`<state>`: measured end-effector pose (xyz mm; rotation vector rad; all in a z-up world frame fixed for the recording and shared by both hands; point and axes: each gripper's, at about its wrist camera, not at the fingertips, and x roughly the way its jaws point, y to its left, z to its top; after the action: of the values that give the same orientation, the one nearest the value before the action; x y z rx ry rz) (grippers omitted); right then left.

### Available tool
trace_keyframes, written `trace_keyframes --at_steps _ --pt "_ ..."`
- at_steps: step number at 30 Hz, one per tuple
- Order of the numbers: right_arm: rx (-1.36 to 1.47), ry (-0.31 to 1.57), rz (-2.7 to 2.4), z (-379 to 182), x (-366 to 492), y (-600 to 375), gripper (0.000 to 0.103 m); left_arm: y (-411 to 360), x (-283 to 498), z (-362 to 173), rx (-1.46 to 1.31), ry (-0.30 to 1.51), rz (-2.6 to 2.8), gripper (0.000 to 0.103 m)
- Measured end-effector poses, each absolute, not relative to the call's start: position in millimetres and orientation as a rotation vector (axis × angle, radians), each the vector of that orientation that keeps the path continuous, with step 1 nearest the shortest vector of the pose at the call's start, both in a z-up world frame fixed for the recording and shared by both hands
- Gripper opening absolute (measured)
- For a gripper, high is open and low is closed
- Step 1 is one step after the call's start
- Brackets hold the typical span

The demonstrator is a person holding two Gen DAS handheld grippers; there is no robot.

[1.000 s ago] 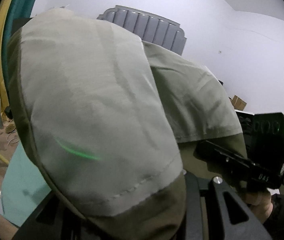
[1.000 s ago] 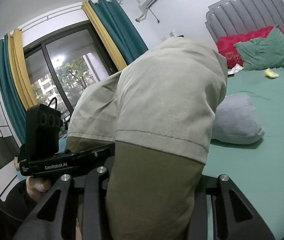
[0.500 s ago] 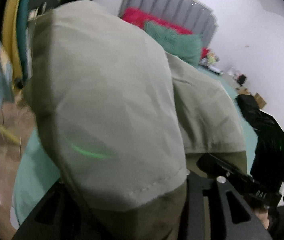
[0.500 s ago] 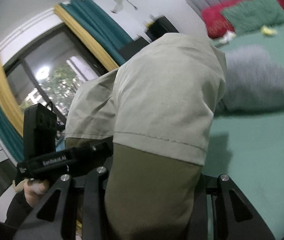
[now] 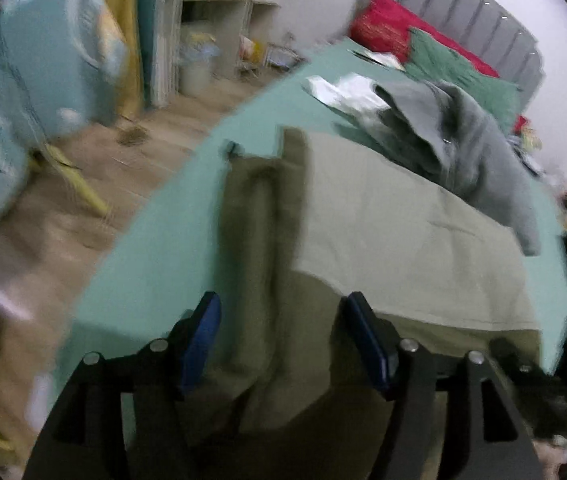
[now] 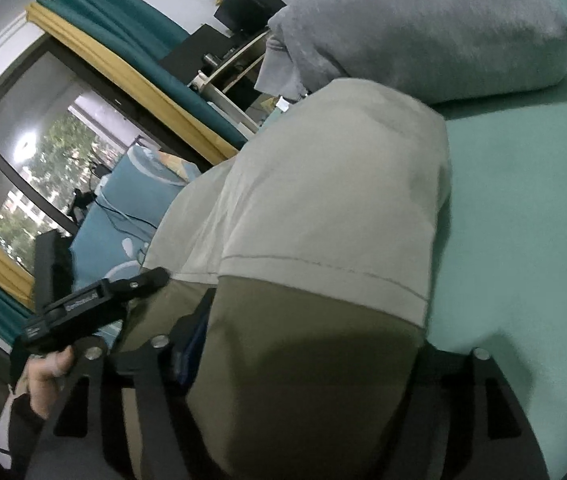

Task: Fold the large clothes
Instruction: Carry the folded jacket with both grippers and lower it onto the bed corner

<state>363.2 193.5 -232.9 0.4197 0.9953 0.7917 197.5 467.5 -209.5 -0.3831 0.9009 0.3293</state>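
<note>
Left gripper [image 5: 281,340] jaws opening, olive garment [image 5: 383,236] lies between the blue pads, unclamped, on the green bed [image 5: 155,264]. Right gripper [image 6: 303,352] opening too, cloth draped over it.

Olive garment [image 6: 323,216] draped over green bed [image 6: 523,220]

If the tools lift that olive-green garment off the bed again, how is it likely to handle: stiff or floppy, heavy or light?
Probably floppy: the olive-green garment lies creased on the bed and drapes limply over the right tool. Likely light, since the woven cloth looks thin. It may slip free: both tools' jaws are opening, with cloth between the left tool's pads.
</note>
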Motion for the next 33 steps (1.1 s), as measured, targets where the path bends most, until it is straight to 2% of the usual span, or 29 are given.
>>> trace_keyframes --at_steps 3,6,9,12,15,20,33 --pt "0.411 1.013 0.778 -223.1 353.4 194.6 0.083 473.4 172.1 -200.8 -0.374 0.903 0.364 0.066" --pt "0.394 1.004 0.799 -209.8 341.3 187.1 0.085 459.0 160.8 -191.9 -0.400 0.877 0.310 0.067" --pt "0.305 1.011 0.838 -204.0 319.4 183.4 0.088 439.1 148.9 -187.1 -0.418 0.875 0.237 0.072" --pt "0.222 1.025 0.828 -207.9 301.4 183.2 0.093 422.2 146.5 -200.9 -0.350 0.948 0.239 0.076" --pt "0.213 1.041 0.820 -214.5 292.3 180.6 0.094 409.8 135.5 -214.7 -0.241 0.977 0.307 0.079" --pt "0.165 1.055 0.807 -208.5 287.5 179.4 0.094 407.5 124.5 -197.5 -0.217 0.972 0.405 0.079" --pt "0.158 1.120 0.768 -196.4 243.6 101.8 0.094 361.4 68.2 -163.0 -0.339 0.827 0.509 0.079"
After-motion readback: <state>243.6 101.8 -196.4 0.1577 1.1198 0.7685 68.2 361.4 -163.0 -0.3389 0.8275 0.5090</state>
